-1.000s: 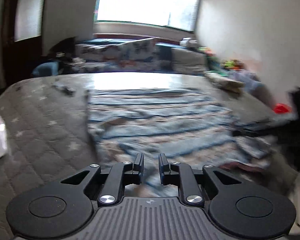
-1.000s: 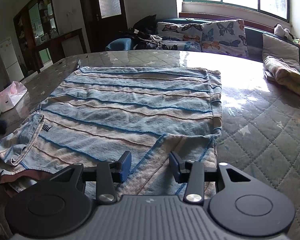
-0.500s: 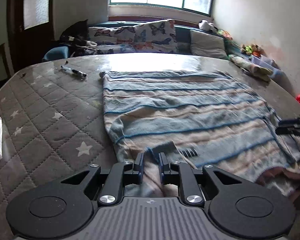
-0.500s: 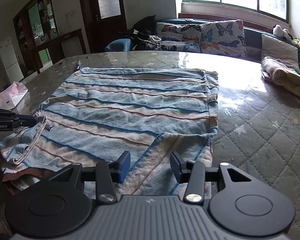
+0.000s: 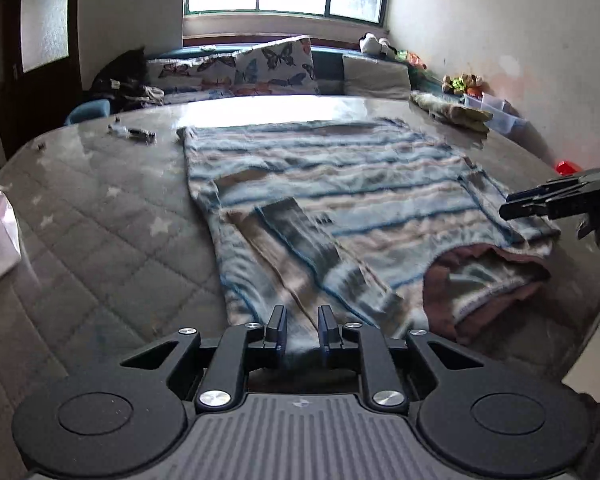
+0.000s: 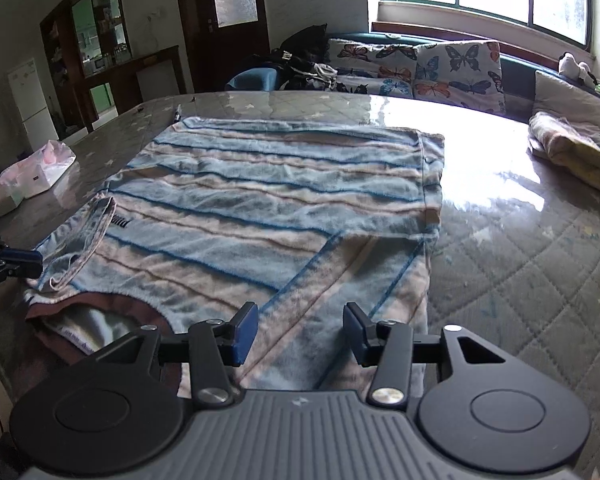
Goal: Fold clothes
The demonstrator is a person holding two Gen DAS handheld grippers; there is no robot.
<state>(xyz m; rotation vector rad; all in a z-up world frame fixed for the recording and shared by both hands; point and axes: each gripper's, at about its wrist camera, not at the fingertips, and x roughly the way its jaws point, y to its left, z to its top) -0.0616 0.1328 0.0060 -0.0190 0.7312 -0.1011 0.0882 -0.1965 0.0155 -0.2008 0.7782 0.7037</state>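
A striped fleecy garment (image 6: 268, 200) is lying flat on the quilted, glossy-covered surface (image 6: 520, 248), its brown-edged neck opening (image 6: 100, 312) at the near left and both sleeves lying folded in over the body. It is looking soft, limp and light; it will likely be sagging wherever lifted, so taking it by a hem edge or shoulder corner seems best. The left claw (image 5: 302, 330) is narrowly parted and opening, with a fold of the near sleeve sitting between its pads; whether they are pinching it I cannot tell. The right claw (image 6: 300, 330) is standing about half open and widening, hovering over the other folded sleeve, gripping nothing.
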